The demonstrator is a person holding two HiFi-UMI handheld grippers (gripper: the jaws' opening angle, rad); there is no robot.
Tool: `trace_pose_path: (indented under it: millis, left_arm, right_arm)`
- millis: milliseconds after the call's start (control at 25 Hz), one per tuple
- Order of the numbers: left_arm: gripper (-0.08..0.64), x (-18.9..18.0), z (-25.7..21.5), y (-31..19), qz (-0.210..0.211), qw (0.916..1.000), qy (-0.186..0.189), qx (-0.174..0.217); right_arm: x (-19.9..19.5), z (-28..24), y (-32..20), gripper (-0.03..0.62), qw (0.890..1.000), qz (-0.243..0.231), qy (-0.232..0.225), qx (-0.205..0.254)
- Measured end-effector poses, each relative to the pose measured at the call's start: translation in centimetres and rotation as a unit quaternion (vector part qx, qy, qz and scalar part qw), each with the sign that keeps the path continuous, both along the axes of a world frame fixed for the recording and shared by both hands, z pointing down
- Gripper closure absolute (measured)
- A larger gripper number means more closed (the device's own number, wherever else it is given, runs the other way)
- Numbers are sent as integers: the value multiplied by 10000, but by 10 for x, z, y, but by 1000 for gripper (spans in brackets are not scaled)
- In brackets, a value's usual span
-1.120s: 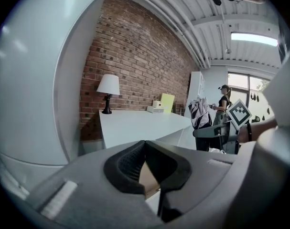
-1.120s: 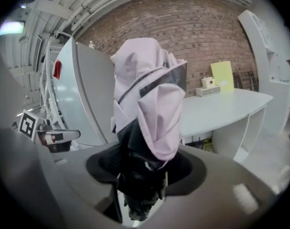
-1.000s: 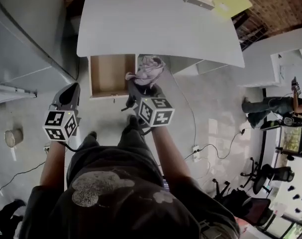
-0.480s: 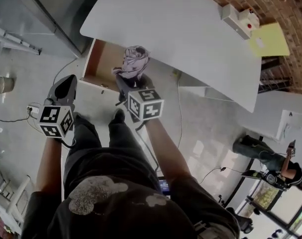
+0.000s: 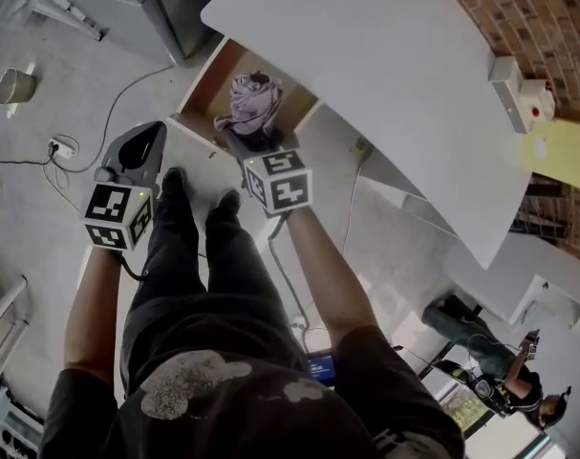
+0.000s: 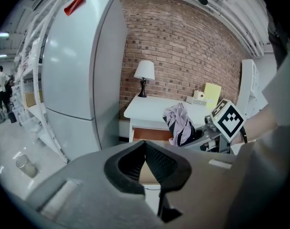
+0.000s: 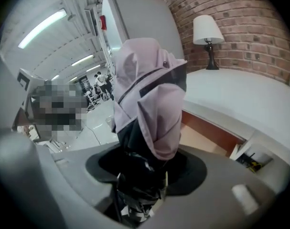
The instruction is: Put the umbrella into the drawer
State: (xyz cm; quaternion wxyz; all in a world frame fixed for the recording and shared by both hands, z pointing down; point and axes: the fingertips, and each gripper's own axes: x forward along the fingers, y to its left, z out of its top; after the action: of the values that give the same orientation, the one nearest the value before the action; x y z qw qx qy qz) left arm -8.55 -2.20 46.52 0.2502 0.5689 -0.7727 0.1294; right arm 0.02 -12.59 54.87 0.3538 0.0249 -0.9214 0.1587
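lilac-and-black fabric: one folded umbrella (image 5: pixel 252 103), one open wooden drawer (image 5: pixel 216 76), one white worktop (image 5: pixel 366 55), two grippers. the right gripper (image 5: pixel 255 142) has its fingers clamped on the umbrella's black lower end. the left gripper (image 5: pixel 148 140) has its fingers closed together with nothing between them, at 8 o'clock from the drawer. the drawer projects past the worktop edge; bare floor (image 5: pixel 84 70) lies at its 9 o'clock. the umbrella's long axis follows the fingers, canopy end toward 12 o'clock, overlapping the drawer opening in the head view.
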Motion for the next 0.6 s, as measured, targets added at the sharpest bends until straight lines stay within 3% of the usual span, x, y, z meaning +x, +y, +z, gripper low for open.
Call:
trace_pose_path:
  millis: [400, 600]
  left_arm:
    - [549, -43, 62, 12, -292, 9986, 429, 72]
    - [551, -66, 83, -1, -88, 9991, 409, 27]
  right_arm:
    - [-50, 54, -7, 350, 9971, -448, 408, 470]
    - [-67, 85, -21, 350, 9955, -245, 708, 579]
